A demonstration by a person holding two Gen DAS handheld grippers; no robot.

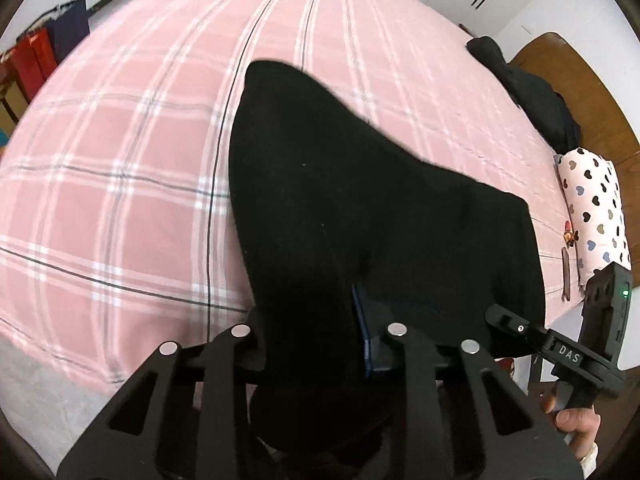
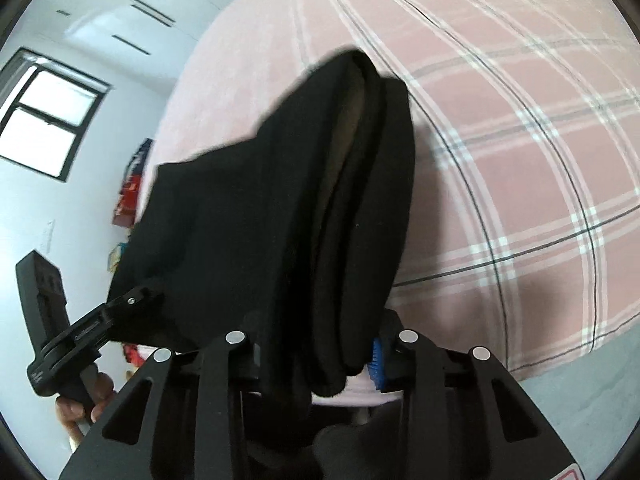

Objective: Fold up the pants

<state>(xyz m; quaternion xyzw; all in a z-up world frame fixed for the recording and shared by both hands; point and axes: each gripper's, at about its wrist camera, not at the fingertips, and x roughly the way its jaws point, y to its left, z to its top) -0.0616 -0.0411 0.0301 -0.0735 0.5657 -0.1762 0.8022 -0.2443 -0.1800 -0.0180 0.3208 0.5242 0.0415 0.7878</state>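
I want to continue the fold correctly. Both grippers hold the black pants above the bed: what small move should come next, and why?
Probably lower both grippers together toward the pink plaid bedspread. The left gripper and right gripper each pinch an edge of the black pants, which hang doubled and lifted, not yet laid flat.

The left gripper [image 1: 320, 344] was clamped on black cloth, which filled the gap between its two fingers. The right gripper [image 2: 320, 354] was clamped on black cloth too, with a thick bunch squeezed between its fingers. Both grippers were up in the air, side by side and near each other. In the left wrist view, the right gripper [image 1: 520, 326] stuck in from the right, with the right hand [image 1: 576, 426] wrapped round its handle. In the right wrist view, the left gripper [image 2: 136, 300] came in from the left, with the left hand [image 2: 82, 404] gripping its handle.
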